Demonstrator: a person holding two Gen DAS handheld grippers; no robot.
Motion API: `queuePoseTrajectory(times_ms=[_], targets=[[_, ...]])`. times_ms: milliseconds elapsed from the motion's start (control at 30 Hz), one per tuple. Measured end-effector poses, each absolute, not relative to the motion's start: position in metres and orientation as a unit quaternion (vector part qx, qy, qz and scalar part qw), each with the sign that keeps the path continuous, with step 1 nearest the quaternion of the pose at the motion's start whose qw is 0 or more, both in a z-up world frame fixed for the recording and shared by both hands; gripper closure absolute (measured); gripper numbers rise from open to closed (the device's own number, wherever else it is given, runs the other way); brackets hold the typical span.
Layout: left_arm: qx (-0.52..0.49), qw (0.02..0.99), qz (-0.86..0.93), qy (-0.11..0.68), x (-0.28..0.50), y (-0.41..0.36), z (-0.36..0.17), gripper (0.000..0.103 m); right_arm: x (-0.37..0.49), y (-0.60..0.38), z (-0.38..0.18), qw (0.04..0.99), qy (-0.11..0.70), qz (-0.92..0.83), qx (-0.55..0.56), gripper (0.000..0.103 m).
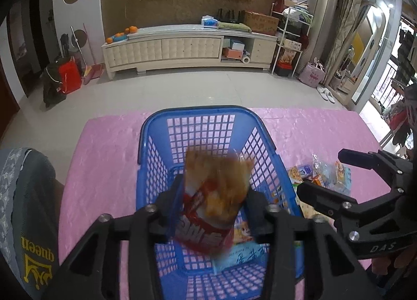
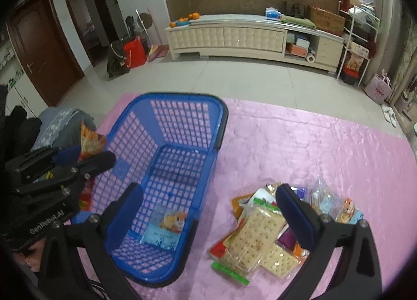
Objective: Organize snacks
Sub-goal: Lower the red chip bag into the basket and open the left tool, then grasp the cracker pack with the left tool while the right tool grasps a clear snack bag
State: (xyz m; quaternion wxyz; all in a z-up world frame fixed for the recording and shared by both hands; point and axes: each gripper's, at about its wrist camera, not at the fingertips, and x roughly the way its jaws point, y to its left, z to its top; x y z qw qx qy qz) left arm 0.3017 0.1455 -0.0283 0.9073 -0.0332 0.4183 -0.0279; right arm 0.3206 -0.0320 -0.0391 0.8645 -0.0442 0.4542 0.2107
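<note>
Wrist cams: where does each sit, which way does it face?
Left wrist: on the left gripper, facing down into the blue basket, red snack bag between its fingers; right gripper at the right edge.
Right wrist: on the open right gripper, over basket and cracker pile.
Shared: basket, pink table cover, TV cabinet.

Oranges [image 1: 130, 30] on cream cabinet [image 1: 182, 48]; slippers [image 1: 325, 93].
</note>
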Motion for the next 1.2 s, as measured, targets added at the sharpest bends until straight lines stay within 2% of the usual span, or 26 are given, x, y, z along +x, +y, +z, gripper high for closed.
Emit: queuePoseTrajectory(times_ms=[67,100,300,567,767,1200], targets=[[-0.025,0.904,-0.012,0.426,0.305,0.144,-0.032,0.034,0.324,-0.032,-0.04,0.865,0.454,0.209,-0.044,0.0],[-0.016,0.901,-0.003,0.434,0.308,0.144,-0.035,0.033,0.325,-0.033,-0.042,0.865,0.455,0.207,-0.044,0.0],[-0.018,0.892,-0.001,0.451,0.292,0.144,-0.038,0.033,0.321,-0.04,-0.05,0.859,0.47,0.195,-0.054,0.0],[-0.015,0.903,-0.005,0.428,0.255,0.13,-0.004,0.033,0.291,-0.056,-0.022,0.867,0.455,0.196,-0.05,0.0],[-0.001,0.913,-0.01,0.409,0.226,0.104,0.025,0.033,0.263,-0.082,0.008,0.878,0.437,0.193,-0.038,0.0],[0.023,0.915,-0.042,0.401,0.21,0.033,0.034,0.033,0.229,-0.158,0.028,0.892,0.422,0.162,-0.02,0.0]])
